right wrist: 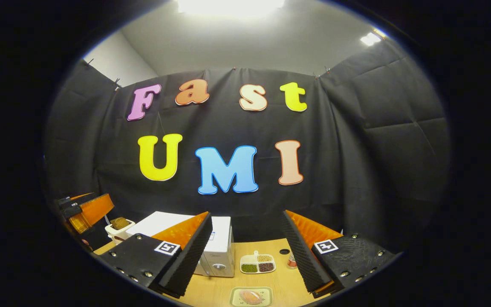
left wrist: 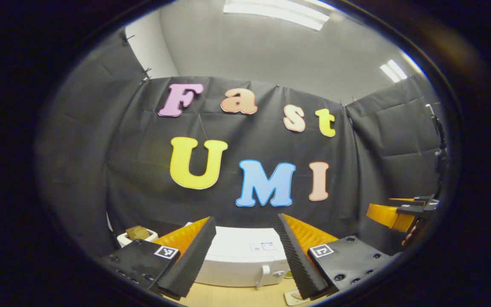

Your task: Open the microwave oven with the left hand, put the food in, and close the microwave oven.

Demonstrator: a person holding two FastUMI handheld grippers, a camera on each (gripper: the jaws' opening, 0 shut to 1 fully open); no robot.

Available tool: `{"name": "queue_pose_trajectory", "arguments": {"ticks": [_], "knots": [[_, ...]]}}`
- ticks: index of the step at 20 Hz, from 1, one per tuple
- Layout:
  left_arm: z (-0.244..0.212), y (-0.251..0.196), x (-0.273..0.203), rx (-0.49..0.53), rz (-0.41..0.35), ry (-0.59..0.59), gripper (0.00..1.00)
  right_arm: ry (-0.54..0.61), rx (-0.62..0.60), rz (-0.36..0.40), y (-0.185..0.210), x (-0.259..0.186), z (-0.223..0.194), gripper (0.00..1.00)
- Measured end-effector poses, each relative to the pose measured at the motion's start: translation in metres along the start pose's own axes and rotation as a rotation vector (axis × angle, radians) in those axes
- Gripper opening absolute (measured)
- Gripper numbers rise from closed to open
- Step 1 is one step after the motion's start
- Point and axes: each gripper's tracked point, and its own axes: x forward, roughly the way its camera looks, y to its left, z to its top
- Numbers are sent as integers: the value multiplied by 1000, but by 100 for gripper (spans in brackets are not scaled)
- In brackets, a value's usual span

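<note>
Microwave oven (left wrist: 239,260): white, door closed, on counter (left wrist: 228,296) straight ahead of left tool (left wrist: 245,256), apart from it. Food (right wrist: 251,296): on small tray at near counter edge, below right tool (right wrist: 245,251); both tools spread wide, gripping nothing. Step in hand, by judgement: opening not yet begun; next move calls for bringing left tool down to door handle (left wrist: 265,271) and pulling.

We see the white microwave oven (right wrist: 215,247) standing upright on the wooden bench (right wrist: 288,285), its door shut, a round knob low on its front. The food (right wrist: 251,296), a pinkish-orange piece, lies on a small pale tray at the bench's near edge, apart from the oven.
</note>
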Motion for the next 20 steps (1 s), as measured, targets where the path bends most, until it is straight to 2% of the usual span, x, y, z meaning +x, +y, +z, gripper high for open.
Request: {"name": "queue_pose_trajectory", "arguments": {"ticks": [1,3,5,9,13,17,19,20], "knots": [[-6,-9,2,-1,-4,2,95,7,-1,2,-4,3,-3,98],[-20,-21,7,2,-15,10,93,22,4,19,-8,7,-11,98],[-45,-33,14,27,-33,32,93,6,11,45,-11,7,-11,96],[-109,-58,34,35,-80,84,96,27,-3,43,-33,9,-27,98],[-175,-66,60,65,-80,160,94,54,22,18,-55,15,-38,98],[-257,-72,81,66,-74,280,96,65,14,35,-67,25,-44,98],[-284,-75,90,60,-63,316,94,69,9,45,-72,31,-46,98],[-297,-76,94,65,-53,329,96,71,4,50,-75,33,-47,98]]}}
